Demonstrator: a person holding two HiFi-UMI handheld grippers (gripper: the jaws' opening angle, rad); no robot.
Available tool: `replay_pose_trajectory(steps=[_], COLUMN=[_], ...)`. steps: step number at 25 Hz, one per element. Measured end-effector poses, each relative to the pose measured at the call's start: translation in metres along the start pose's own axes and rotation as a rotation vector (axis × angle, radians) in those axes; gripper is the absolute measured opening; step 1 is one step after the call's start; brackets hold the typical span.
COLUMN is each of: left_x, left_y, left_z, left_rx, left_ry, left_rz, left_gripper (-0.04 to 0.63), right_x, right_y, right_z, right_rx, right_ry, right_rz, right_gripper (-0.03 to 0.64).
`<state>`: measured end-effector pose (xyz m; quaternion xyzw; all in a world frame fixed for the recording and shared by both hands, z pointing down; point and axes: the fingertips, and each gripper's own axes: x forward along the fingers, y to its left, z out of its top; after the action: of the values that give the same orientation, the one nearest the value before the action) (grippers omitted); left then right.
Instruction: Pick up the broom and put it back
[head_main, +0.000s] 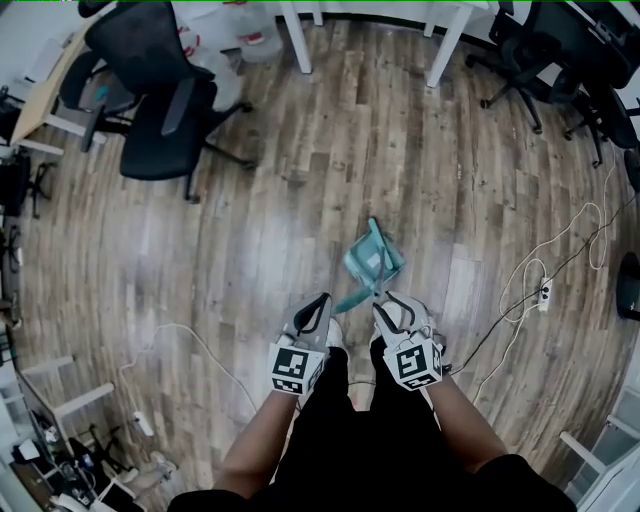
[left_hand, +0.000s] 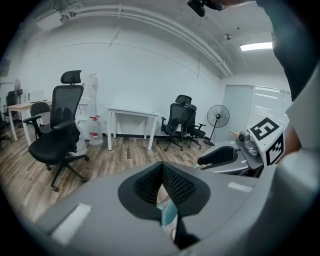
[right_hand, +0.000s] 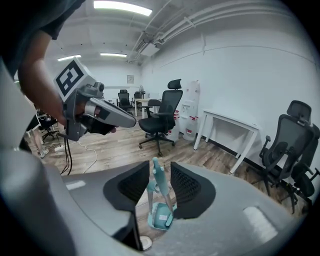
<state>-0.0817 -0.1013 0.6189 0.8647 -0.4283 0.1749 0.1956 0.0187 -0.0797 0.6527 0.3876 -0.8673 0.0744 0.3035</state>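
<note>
A teal broom clipped upright in its teal dustpan (head_main: 373, 262) stands on the wooden floor just ahead of the person's feet. In the right gripper view the broom's handle (right_hand: 157, 181) rises between the jaws of my right gripper (right_hand: 160, 172), which stand apart with a gap on each side of it; the dustpan (right_hand: 161, 218) sits below. My left gripper (head_main: 322, 302) is beside it on the left, its pads meeting at the tips (left_hand: 161, 169). Only a sliver of teal (left_hand: 168, 215) shows behind them. My right gripper (head_main: 386, 306) hovers at the handle's top.
Black office chairs (head_main: 160, 90) stand at the back left and more chairs (head_main: 540, 50) at the back right. White table legs (head_main: 448, 45) are at the far side. White cables and a power strip (head_main: 545, 292) lie on the floor to the right.
</note>
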Motion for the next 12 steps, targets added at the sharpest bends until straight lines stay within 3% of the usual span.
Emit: replay_pose_trajectory(steps=[12], left_x=[-0.001], left_y=[0.002], left_z=[-0.01], left_rx=[-0.022], left_ry=[0.015], left_rz=[0.028], left_gripper=[0.016], right_x=[0.031], right_y=[0.003], right_z=[-0.019], right_rx=[0.005], right_ry=[0.046], right_rz=[-0.025], right_gripper=[0.15])
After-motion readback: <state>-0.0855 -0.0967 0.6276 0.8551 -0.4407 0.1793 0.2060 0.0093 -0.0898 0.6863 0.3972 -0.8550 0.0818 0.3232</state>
